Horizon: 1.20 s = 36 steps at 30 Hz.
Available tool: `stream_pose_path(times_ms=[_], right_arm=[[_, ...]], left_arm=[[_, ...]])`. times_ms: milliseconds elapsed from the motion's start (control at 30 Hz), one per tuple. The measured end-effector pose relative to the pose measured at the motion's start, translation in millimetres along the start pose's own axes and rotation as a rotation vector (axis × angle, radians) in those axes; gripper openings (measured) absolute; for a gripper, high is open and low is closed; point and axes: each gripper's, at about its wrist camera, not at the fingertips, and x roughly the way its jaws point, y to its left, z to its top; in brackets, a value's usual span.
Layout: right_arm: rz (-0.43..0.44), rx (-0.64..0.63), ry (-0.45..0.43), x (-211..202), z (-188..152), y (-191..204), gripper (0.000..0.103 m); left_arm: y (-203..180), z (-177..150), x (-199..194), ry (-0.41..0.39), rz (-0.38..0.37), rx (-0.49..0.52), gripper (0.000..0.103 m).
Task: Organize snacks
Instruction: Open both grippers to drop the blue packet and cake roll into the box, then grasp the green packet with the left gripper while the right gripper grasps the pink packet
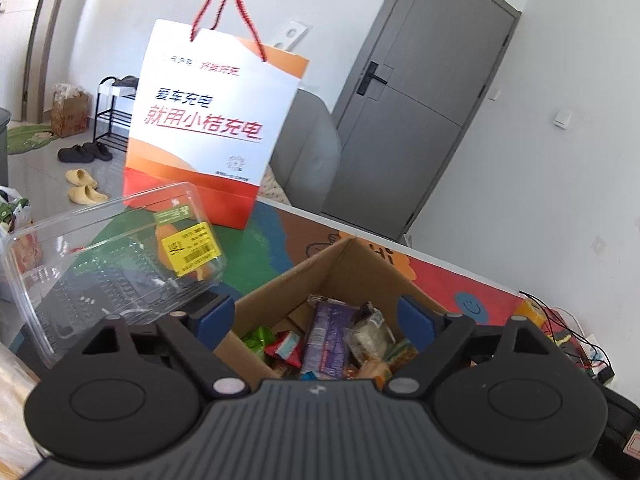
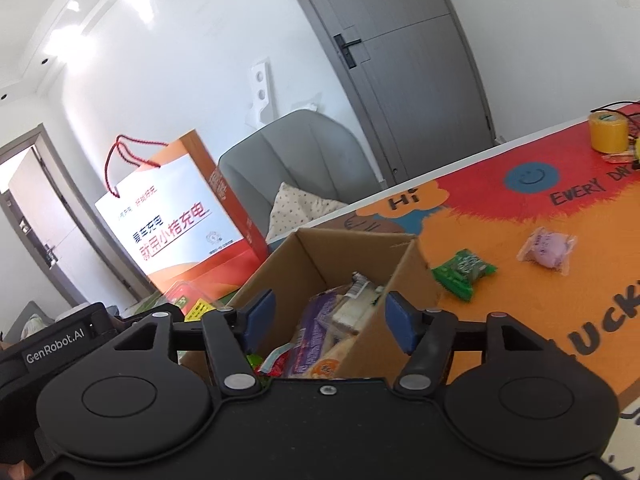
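Cardboard box [image 2: 320,256] sits between our two spread, empty grippers [image 1: 316,316] [image 2: 326,316] — open-topped to collect snacks — green packet [image 2: 464,272] and pink one [image 2: 546,250] await.

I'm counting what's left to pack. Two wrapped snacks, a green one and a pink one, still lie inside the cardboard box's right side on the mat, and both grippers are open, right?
Not quite: the right wrist view shows the green snack and the pink snack on the mat outside the cardboard box, to its right. The left gripper and the right gripper are indeed open.

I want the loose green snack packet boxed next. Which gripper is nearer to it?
Right. The right gripper hovers over the box, the green snack packet just beyond; the left wrist view doesn't show it.
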Motion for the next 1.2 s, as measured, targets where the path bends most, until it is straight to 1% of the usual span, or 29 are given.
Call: stream_pose_path(times_ms=[100,167,233,467,600,700,833,1033,1133,1200], right_arm=[[-0.037,-0.011,-0.011,-11,1,-12,0.068],[-0.065,-0.017,-0.017,-19,2,-21,0.073],[-0.093,-0.017,-0.031,-27,4,-31,0.075],[-0.175,0.044,-0.065,-47,10,-74,0.076],[-0.202,0.084,-0.082,-53,10,-95,0.076],[-0.211,0.102,-0.086,-53,10,-109,0.075],[-0.200,0.123,-0.082,-51,10,-126,0.065],[-0.186,0.157,-0.078,-44,12,-152,0.055],[-0.179,0.155,-0.072,-38,13,-162,0.053],[-0.179,0.153,-0.065,-33,14,-169,0.051]], left_arm=[[-11,-5,2,0.006,-0.013,0.015,0.091],[-18,-8,5,0.016,-0.023,0.015,0.092],[-27,-11,8,0.024,-0.039,0.024,0.092],[-68,-22,17,0.039,-0.101,0.089,0.092],[-91,-29,23,0.044,-0.131,0.130,0.092],[-104,-34,29,0.050,-0.144,0.138,0.092],[-121,-43,39,0.048,-0.144,0.172,0.092],[-135,-58,57,0.062,-0.132,0.171,0.092],[-142,-64,63,0.048,-0.107,0.182,0.092],[-145,-67,66,0.047,-0.110,0.172,0.091]])
